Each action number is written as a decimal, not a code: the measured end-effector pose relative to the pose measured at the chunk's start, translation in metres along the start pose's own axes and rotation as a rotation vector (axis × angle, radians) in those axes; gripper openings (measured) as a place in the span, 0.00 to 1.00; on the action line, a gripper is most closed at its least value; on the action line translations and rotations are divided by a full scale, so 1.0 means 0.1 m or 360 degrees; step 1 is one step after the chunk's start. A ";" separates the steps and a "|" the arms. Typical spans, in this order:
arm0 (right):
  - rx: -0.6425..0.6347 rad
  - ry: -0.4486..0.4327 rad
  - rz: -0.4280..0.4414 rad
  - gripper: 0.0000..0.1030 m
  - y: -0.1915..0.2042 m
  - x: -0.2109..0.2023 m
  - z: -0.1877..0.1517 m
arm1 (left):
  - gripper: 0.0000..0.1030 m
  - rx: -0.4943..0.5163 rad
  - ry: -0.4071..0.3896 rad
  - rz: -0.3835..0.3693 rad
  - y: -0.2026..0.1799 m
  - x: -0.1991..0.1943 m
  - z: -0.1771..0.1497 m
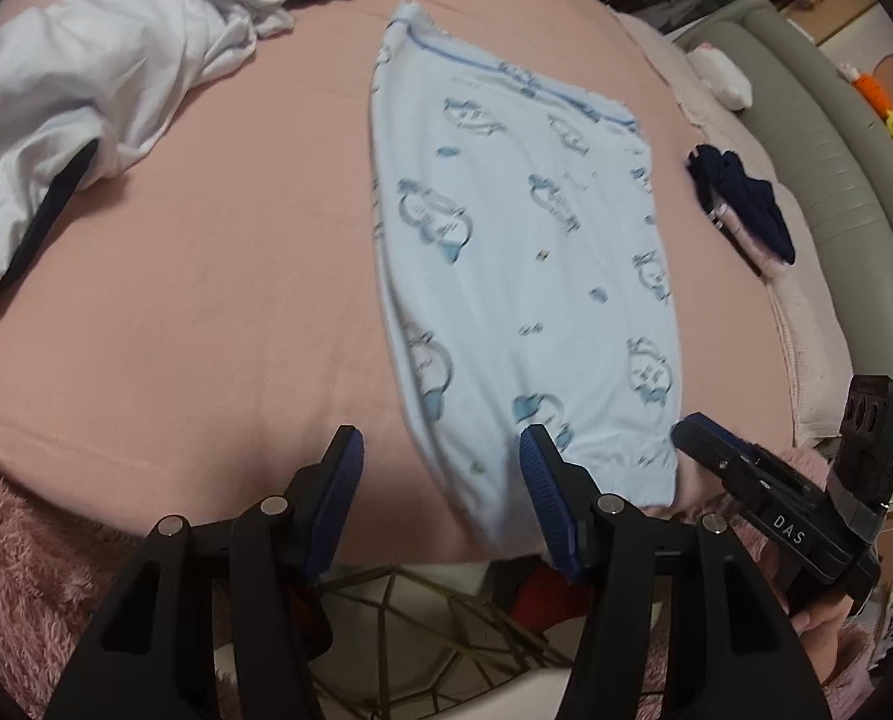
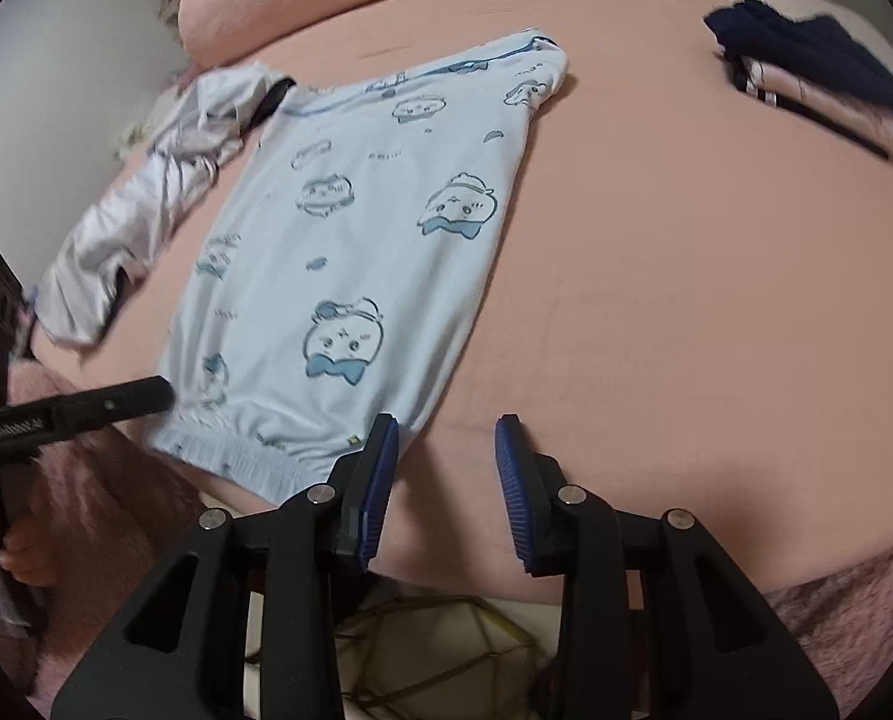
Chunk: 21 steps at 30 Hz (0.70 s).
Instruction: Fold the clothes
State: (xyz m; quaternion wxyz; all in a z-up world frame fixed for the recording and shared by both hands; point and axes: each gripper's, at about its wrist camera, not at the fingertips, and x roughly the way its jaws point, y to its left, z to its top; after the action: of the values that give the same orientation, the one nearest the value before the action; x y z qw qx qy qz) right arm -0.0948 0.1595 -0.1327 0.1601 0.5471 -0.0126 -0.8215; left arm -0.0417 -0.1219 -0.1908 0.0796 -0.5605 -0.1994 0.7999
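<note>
White letters "DAS" stand on the black body of the right tool (image 1: 695, 429), seen from the left wrist view. In the right wrist view, a white label runs along the black arm of the left tool (image 2: 164, 387); it is blurred and seems to read something like "GenRobot.AI", but that is not certain. The pale blue garment (image 2: 350, 252) carries small printed marks among its cartoon faces, too small to read.

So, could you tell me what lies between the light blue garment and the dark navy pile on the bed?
Only bare pink sheet separates the light blue garment from the dark navy pile; the right wrist view shows it best.
</note>
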 end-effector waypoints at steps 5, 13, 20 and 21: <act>0.0003 -0.0011 -0.0027 0.33 0.04 0.05 0.03 | 0.52 0.0065 0.0055 0.0207 -0.03 0.12 0.02; 0.0010 -0.0062 0.0004 0.31 0.06 0.01 0.06 | 0.50 0.0003 -0.0127 0.0104 0.00 -0.09 0.02; 0.0017 -0.0111 0.0042 0.31 0.07 -0.04 0.09 | 0.50 0.0030 -0.0053 0.0318 0.06 0.06 0.03; 0.0018 -0.0118 0.0047 0.31 0.07 -0.04 0.09 | 0.50 0.0011 -0.0075 0.0311 0.09 0.02 0.05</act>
State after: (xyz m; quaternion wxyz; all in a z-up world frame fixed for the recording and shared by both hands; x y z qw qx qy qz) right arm -0.1000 0.1529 -0.1238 0.1685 0.5170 -0.0314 -0.8386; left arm -0.0460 -0.1302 -0.1950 -0.0017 -0.5579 -0.1427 0.8175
